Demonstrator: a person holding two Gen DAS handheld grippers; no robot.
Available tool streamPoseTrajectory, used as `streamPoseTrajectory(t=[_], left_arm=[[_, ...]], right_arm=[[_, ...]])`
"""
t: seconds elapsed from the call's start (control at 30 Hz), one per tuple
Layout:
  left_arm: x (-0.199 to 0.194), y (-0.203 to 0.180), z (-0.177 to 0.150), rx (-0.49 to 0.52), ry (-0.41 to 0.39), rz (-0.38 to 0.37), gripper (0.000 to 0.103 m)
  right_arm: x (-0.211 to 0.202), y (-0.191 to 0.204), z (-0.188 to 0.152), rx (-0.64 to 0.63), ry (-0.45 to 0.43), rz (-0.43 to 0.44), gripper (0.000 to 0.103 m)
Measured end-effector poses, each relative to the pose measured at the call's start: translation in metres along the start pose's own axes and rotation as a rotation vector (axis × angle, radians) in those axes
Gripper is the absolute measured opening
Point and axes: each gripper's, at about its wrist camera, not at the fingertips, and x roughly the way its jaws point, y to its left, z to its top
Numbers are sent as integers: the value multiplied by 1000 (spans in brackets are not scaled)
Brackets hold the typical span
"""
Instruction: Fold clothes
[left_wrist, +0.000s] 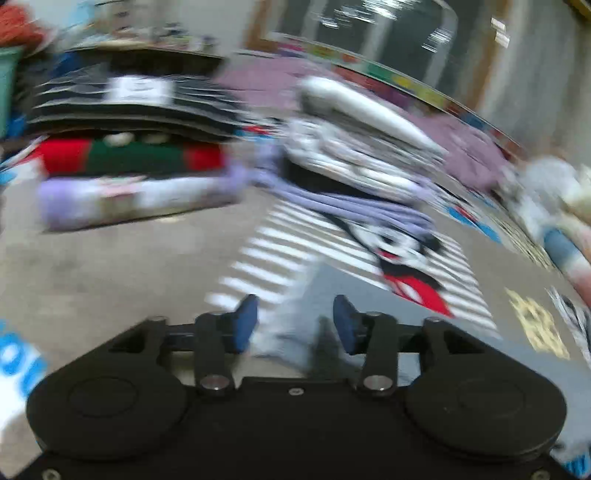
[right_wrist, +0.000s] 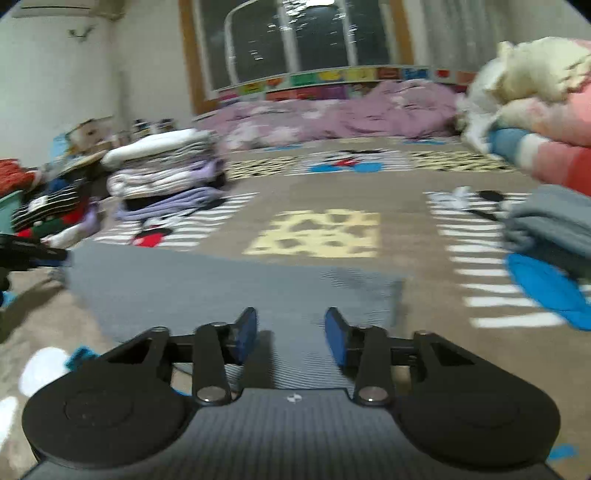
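A grey garment (right_wrist: 236, 284) lies flat on the patterned floor mat (right_wrist: 317, 232), with its near part running under my right gripper (right_wrist: 290, 332). The right jaws stand apart above the cloth, and the blue pads (right_wrist: 245, 332) press on nothing. In the blurred left wrist view, the garment's left edge (left_wrist: 343, 284) shows as a paler strip between the fingers of my left gripper (left_wrist: 294, 325). The left jaws are also apart and grip nothing. A black tool part (right_wrist: 26, 251) sits at the garment's far left corner.
Stacks of folded clothes (left_wrist: 351, 147) and a black striped stack (left_wrist: 129, 107) stand ahead on the left. A folded grey pile (right_wrist: 554, 221) and pink bedding (right_wrist: 546, 122) lie on the right. A purple duvet (right_wrist: 351, 110) stretches below the window.
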Motion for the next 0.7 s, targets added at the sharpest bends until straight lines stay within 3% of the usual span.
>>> streamPoseTrajectory(t=[0.13,0.37,0.53,0.7], left_arm=[[-23,12,4,-93,-25,-13,45],[-26,35,-12,-482,75,-235,65],[-7,23,-22,-542,161,-259,65],[6,19,-23,-561,153,-232,65]], right_arm=[[-18,-22,0,72,-64,-93,46],[-27,-49,-16,274,-79,-59,46],[-14,-47,-22,313,-45,-12,46],[-6,-47,-25,323,-11,10,47]])
